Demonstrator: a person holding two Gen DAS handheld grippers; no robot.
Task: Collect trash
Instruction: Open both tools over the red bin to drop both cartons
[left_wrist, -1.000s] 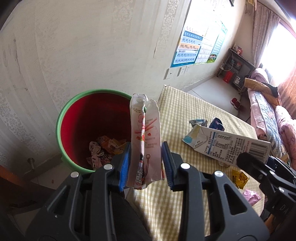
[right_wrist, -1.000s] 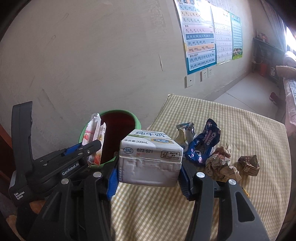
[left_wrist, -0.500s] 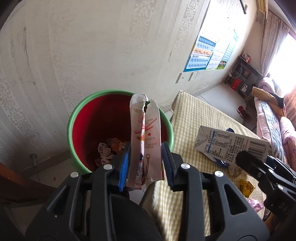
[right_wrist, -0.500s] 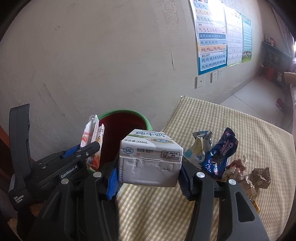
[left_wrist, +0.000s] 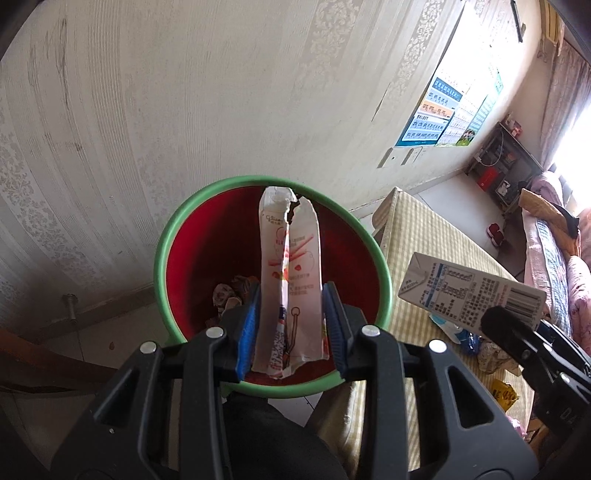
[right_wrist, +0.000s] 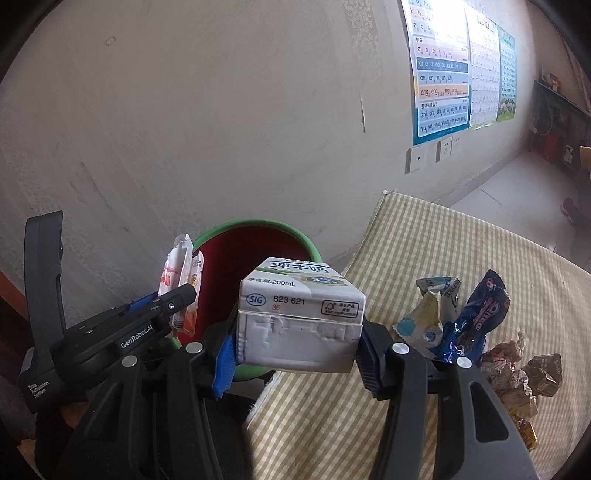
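Left gripper (left_wrist: 291, 328): jaws narrow, pads clamped on the flat sides of a pink wrapper (left_wrist: 290, 280); grip same as a second ago.
Wrapper: upright between the jaws, torn top sticking out ahead of the tips, lower end hanging behind the pads.
Bin (left_wrist: 177, 236): green rim, red inside, on the floor by the wall. Earlier it sat left of the jaws with the tips over the table edge; now it lies straight ahead and under the jaws, wrapper over its mouth. Scraps show at the bottom, left of the left pad.
Right gripper (right_wrist: 295, 332): jaws about half apart, pads pressed on both ends of a milk carton (right_wrist: 299, 314); hold unchanged.
Carton: lying crosswise between the pads, printed top facing up.
Change, right view: bin mouth was up and left of the carton; now it sits directly behind it, closer in.
Table (right_wrist: 424, 236): checked cloth, right of both jaws.
Loose trash: blue Oreo wrapper (right_wrist: 476, 317), white-blue wrapper (right_wrist: 428, 310), crumpled brown paper (right_wrist: 517, 373), all on the cloth right of the right jaws, further aside than before.
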